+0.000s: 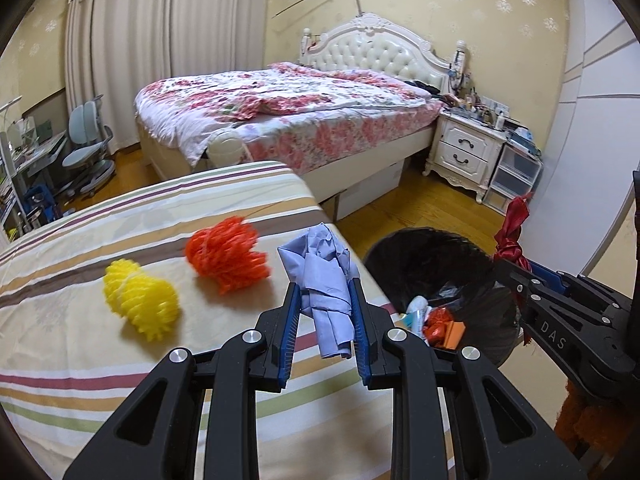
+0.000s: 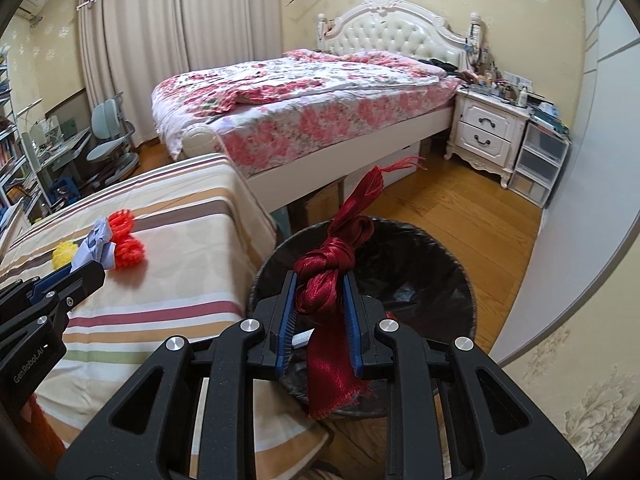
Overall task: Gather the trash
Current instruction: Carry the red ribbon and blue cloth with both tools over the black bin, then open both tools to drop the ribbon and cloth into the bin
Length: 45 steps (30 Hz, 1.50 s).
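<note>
Both tongs loaded, bin ahead

Right tongs (image 2: pixel 320 312) pinch the knotted red ribbon (image 2: pixel 332 264) above the bin (image 2: pixel 448 264): just spread them. Left tongs (image 1: pixel 325 312) clamp blue paper (image 1: pixel 320 264) over the striped bed's (image 1: pixel 120 360) right edge; carry it over the rim first.

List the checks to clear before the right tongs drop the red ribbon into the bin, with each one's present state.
1. Right tongs shut on the knotted red ribbon: ok.
2. Ribbon over the bin opening: ok.
3. Bin has room: ok, black liner shows.
4. Left tongs grip the blue crumpled paper: ok.
5. Left tongs clear of the bin: ok, over the striped bed.
6. Ribbon tail free of the rim: cannot tell.
</note>
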{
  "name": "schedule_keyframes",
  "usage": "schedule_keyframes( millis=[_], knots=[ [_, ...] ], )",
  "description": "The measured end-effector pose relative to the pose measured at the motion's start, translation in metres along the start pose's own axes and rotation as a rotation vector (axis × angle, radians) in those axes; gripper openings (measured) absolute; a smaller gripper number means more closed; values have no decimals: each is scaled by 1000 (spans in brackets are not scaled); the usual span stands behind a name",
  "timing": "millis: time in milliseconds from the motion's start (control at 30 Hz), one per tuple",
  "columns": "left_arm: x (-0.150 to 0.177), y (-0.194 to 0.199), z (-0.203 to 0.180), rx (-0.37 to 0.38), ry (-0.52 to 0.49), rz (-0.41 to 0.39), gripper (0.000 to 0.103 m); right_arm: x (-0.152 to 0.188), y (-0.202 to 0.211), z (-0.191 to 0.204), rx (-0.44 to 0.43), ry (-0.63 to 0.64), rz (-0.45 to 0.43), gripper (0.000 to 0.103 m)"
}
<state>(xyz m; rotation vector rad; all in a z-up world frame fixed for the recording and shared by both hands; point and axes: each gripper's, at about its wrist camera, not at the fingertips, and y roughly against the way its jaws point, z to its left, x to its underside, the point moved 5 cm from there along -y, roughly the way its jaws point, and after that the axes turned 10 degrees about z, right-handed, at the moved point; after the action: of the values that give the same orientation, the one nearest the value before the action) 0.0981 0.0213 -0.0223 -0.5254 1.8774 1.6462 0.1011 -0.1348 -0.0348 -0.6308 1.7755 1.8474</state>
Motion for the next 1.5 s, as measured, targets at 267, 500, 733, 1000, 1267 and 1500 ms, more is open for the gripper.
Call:
schedule_keyframes(
  millis=[267, 500, 733, 1000, 1267, 1500],
  knots=[
    [-15, -21, -46, 27, -75, -11, 25, -1, -16, -38, 20, -52, 21, 22],
    [-20, -54, -68, 13, -109, 34, 25, -1, -39, -57, 22, -92, 55, 22],
    [-23, -79, -81, -13, -130, 67, 25, 0, -56, -71, 53, -118, 78, 22],
    [-28, -96, -87, -30, -144, 85, 26, -2, -67, -80, 62, -123, 90, 22],
    [-26, -108, -91, -27, -144, 127, 26, -4, -77, -84, 62, -132, 104, 22],
    [-27, -103, -90, -40, -137, 105, 51, -4, -78, -88, 85, -146, 89, 46]
  ],
)
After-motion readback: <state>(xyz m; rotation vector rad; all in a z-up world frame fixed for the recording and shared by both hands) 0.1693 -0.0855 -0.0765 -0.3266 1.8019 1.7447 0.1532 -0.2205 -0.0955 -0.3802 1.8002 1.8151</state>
